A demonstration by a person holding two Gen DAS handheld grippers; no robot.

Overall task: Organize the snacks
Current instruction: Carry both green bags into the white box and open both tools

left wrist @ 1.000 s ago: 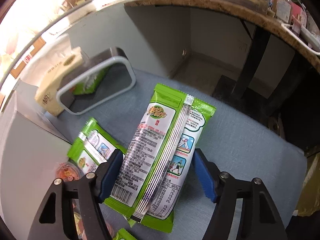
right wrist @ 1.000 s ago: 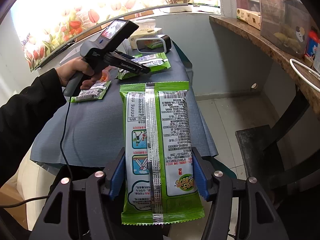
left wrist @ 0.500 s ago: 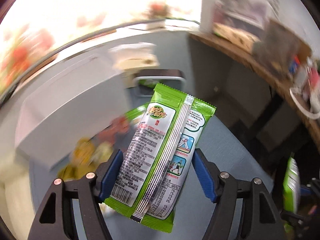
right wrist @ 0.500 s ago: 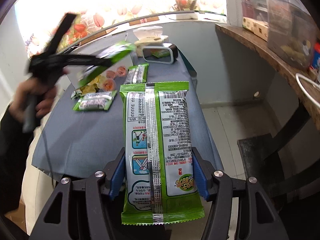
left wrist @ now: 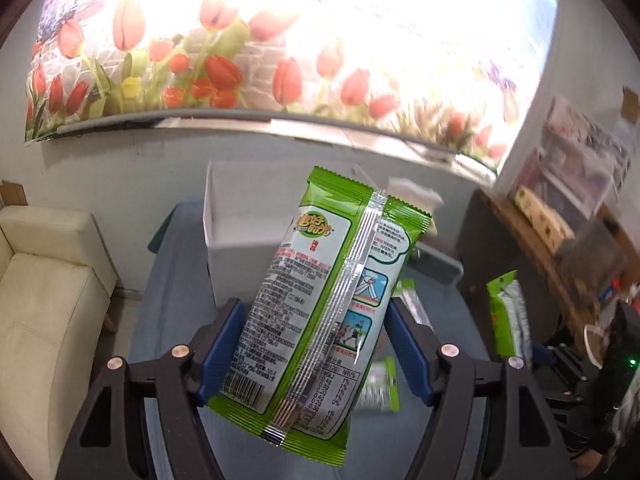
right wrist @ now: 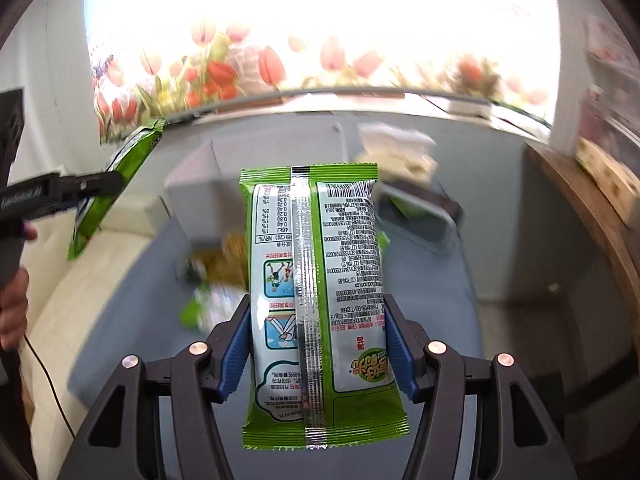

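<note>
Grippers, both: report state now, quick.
Left gripper: shut on a green snack packet.
Right gripper: shut on another green snack packet.

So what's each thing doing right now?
Left gripper: shut on a green packet, held up, tilted.
Right gripper: shut on another green packet, held up, sealed.
White box: on the table, open at the top.
Loose packets: lying on the table, blurred.
Dark tray: on the table, a packet inside.
</note>
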